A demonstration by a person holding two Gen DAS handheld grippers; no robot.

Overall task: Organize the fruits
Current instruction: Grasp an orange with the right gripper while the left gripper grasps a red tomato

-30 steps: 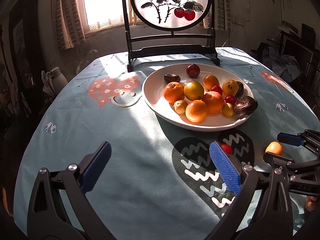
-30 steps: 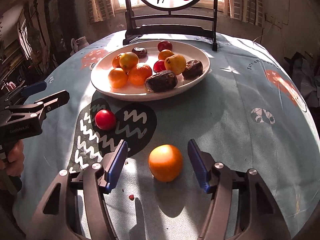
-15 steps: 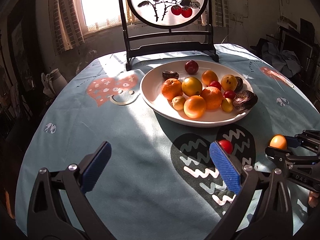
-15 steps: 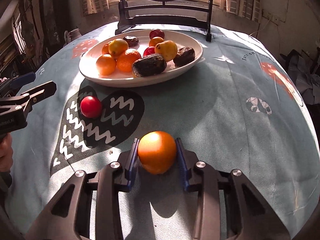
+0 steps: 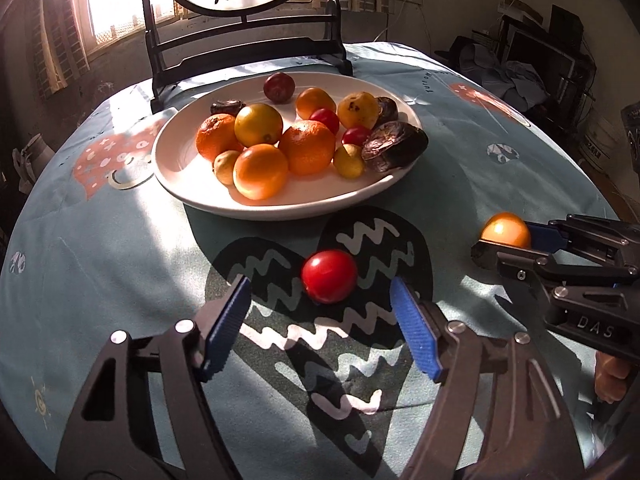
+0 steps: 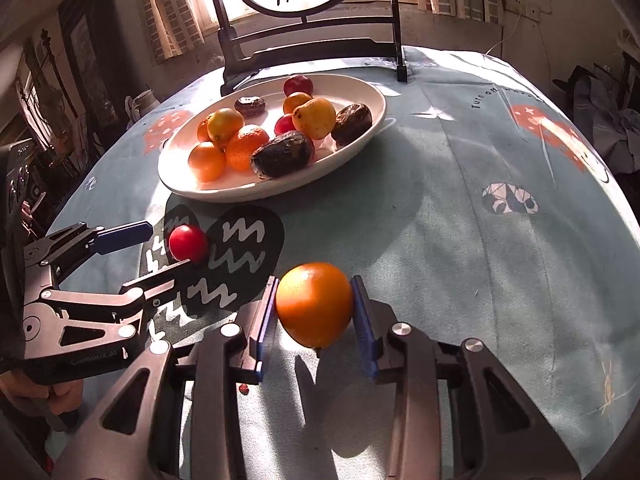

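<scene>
A white plate [image 5: 180, 148] [image 6: 360, 136] holds several oranges, small red and yellow fruits and dark wrinkled fruits. A red tomato [image 5: 329, 276] [image 6: 188, 243] lies on the tablecloth in front of the plate. My left gripper [image 5: 320, 328] [image 6: 164, 246] is open, its blue pads either side of the tomato and just short of it. My right gripper [image 6: 314, 312] [image 5: 506, 236] is shut on an orange [image 6: 314, 304] [image 5: 506, 229] and holds it slightly above the cloth, right of the tomato.
A dark wooden stand [image 5: 244, 48] with a round painted screen stands behind the plate. The round table has a teal patterned cloth [image 6: 460, 220]. Cluttered furniture lies beyond the table's right edge [image 5: 540, 64].
My right gripper closed on the orange and lifted it a little. My left gripper moved forward and right until its open pads flank the red tomato.
</scene>
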